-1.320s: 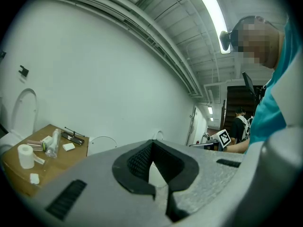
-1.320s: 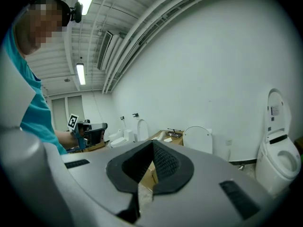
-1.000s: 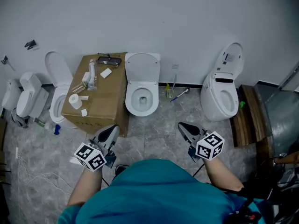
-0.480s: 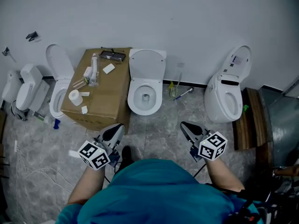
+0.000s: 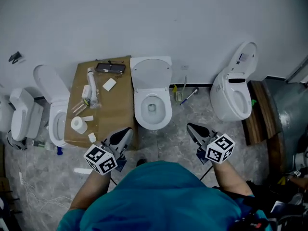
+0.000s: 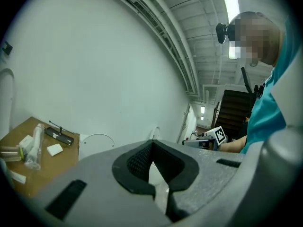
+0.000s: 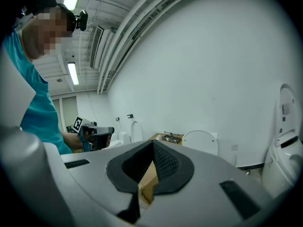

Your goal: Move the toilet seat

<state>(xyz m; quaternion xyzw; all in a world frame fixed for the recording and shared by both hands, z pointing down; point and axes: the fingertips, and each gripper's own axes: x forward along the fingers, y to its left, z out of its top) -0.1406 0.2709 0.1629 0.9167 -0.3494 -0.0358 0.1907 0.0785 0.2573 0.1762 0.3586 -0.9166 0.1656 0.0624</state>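
A grey marbled floor is running up to a plain pale wall, and loose cables are trailing over it at the left. White toilets are standing along the wall. The toilet seat is on the middle toilet: white and oval, it is tipped up and leaning back against the wall. Whether ring and lid are both up, I cannot tell. The bowl below it is lying open, in front of the person in the teal top. Both tongs are pointing towards it, touching nothing. The left tongs are closed on nothing, and so are the right tongs. Just beside the toilet's left side, a cardboard box is carrying a paper roll, a clear bottle, a black tool and small white pieces on its top
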